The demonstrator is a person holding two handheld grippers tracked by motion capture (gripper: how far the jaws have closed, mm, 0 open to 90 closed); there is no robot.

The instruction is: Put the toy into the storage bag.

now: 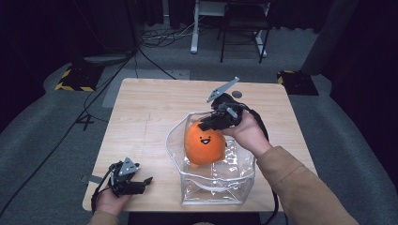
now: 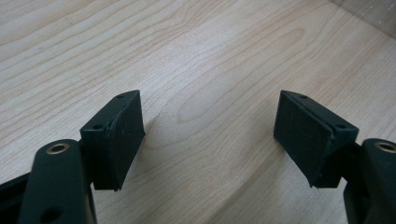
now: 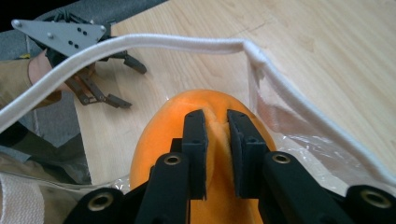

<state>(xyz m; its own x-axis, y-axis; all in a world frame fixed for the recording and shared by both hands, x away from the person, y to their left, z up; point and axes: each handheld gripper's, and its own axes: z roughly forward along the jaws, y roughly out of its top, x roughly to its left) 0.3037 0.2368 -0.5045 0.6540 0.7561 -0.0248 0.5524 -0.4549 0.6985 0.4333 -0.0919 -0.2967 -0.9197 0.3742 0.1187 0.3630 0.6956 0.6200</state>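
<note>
High view: the orange plush toy sits partly inside the clear plastic bag, which stands open near the front right of the wooden table. The toy's lower body is within the bag walls, and its top is level with the white-corded rim. The right gripper holds the toy at its top; in the right gripper view the two jaws stand narrow, pinching a fold of orange fabric between the pads. The toy stands roughly upright, its long axis near vertical, with its printed face turned toward the person's side of the table. The left gripper rests on the table at the front left, well apart from the bag; in the left gripper view its jaws stand wide over bare wood with nothing between them. Risks from here, as a judgement: the grip takes only a pinch of soft fabric, so the toy may slip free or hang skewed if the hand tilts. The bag is thin and is held by neither gripper, so a sideways push from the toy or the right hand could fold a wall inward, drag the bag across the table, or tip it. The corded rim runs close to the toy and could catch on it or on a jaw.
</note>
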